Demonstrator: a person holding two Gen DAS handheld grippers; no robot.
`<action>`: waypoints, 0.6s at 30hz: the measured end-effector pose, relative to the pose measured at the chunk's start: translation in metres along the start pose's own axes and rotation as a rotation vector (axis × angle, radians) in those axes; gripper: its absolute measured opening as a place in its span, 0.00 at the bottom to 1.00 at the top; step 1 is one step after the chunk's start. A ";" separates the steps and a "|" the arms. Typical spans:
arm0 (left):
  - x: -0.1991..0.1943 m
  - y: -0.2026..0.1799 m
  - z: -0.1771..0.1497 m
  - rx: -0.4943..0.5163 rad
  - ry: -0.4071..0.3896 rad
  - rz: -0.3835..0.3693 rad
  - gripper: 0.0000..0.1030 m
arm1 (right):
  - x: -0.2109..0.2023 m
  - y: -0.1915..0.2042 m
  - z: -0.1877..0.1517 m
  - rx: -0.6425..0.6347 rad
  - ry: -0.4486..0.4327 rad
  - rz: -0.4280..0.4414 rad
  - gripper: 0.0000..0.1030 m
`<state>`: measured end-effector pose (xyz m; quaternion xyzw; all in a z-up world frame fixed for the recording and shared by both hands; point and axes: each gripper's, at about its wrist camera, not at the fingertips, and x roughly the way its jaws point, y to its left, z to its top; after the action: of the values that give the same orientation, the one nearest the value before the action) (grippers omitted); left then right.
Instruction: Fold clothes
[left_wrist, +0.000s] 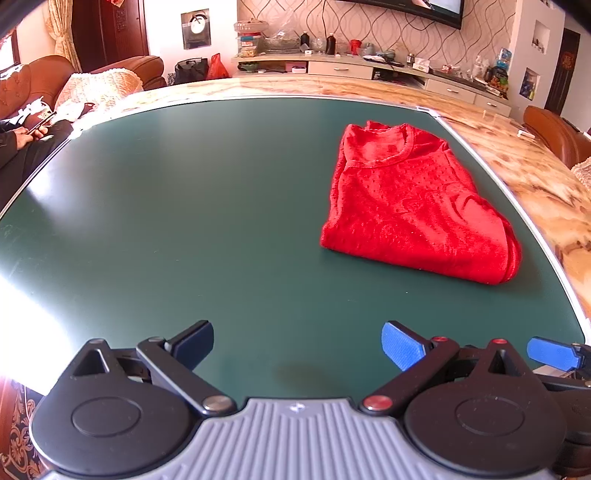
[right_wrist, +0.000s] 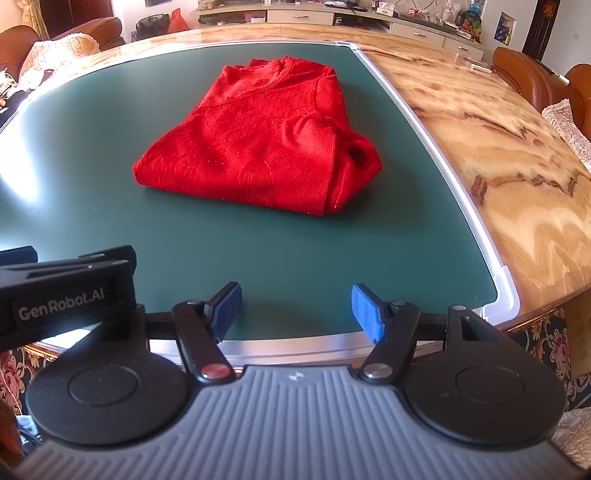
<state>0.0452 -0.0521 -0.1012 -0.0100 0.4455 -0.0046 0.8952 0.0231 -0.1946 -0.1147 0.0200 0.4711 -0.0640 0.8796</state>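
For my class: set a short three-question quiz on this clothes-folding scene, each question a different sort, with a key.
1. True or false: the red top lies folded on the green mat.
2. Which is right? A: the left gripper holds the top. B: both grippers are open and hold nothing. C: the right gripper is shut on the top.
3. Fill in: the mat lies on a ____-patterned table.

Key: 1 true. 2 B. 3 marble.
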 end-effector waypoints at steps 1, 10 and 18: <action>0.000 0.000 0.000 0.001 -0.001 0.000 0.98 | 0.000 0.000 0.000 0.001 0.001 0.001 0.72; 0.000 -0.003 0.000 0.014 -0.004 -0.002 0.98 | 0.000 -0.001 -0.001 0.000 0.004 0.002 0.72; 0.000 -0.002 -0.001 0.011 -0.002 -0.001 0.99 | 0.001 0.000 0.000 -0.008 0.007 0.000 0.72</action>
<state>0.0445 -0.0545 -0.1013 -0.0054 0.4445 -0.0076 0.8957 0.0232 -0.1948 -0.1158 0.0170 0.4744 -0.0620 0.8780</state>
